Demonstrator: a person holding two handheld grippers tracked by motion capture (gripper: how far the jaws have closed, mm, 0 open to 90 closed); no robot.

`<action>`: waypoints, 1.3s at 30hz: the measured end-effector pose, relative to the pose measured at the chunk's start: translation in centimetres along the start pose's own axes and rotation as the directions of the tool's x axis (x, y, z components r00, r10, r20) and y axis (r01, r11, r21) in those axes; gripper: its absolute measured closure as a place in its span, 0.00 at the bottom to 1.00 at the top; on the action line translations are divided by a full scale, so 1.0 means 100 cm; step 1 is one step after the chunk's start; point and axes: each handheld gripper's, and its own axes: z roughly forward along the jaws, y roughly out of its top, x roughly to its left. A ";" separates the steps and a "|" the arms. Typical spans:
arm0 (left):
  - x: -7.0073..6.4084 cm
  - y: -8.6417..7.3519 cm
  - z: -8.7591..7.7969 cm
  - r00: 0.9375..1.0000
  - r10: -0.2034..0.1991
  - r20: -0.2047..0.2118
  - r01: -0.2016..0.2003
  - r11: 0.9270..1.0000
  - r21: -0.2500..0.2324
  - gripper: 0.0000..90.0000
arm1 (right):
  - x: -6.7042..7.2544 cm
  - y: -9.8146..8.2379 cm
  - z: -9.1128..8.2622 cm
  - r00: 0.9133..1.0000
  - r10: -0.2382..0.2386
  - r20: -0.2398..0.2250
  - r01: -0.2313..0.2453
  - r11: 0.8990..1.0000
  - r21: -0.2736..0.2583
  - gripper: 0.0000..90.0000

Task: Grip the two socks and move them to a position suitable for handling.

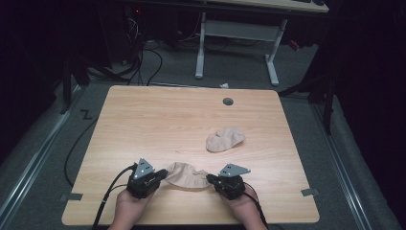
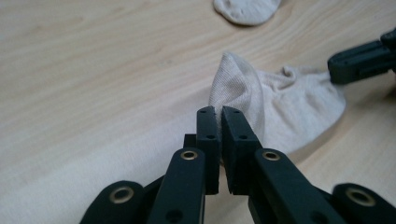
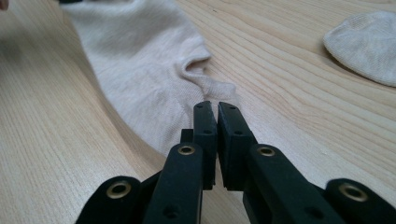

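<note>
A beige sock lies on the light wooden table close to its near edge, its long axis running side to side along that edge. The left gripper pinches one end of this sock, its fingers drawn narrow on a raised fold of fabric. The right gripper meets the opposite end; its fingers are likewise drawn almost together with cloth at the tips, though whether they truly clamp the fabric cannot be told from its own view. A hand backs each gripper from the near edge.

Beyond the held sock, toward the table's far right, a second sock lies crumpled, well apart from it. Farther still sits a round grey grommet near the far edge. Left of the held sock and beyond it the tabletop is bare wood, giving broad room; toward the near edge only a narrow strip remains.
</note>
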 end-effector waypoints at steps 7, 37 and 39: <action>-0.007 -0.020 -0.006 0.999 -0.029 0.020 0.028 0.999 0.034 0.95 | 0.000 -0.001 0.000 1.000 -0.007 -0.009 0.007 1.000 0.005 0.97; 0.006 -0.007 0.021 0.986 0.118 -0.116 -0.107 0.989 0.102 0.95 | -0.002 -0.005 0.002 0.998 -0.041 -0.042 0.042 0.999 0.033 0.96; 0.009 -0.010 0.020 0.985 0.122 -0.120 -0.109 0.988 0.111 0.95 | -0.003 -0.006 0.002 0.998 -0.035 -0.043 0.036 0.999 0.032 0.96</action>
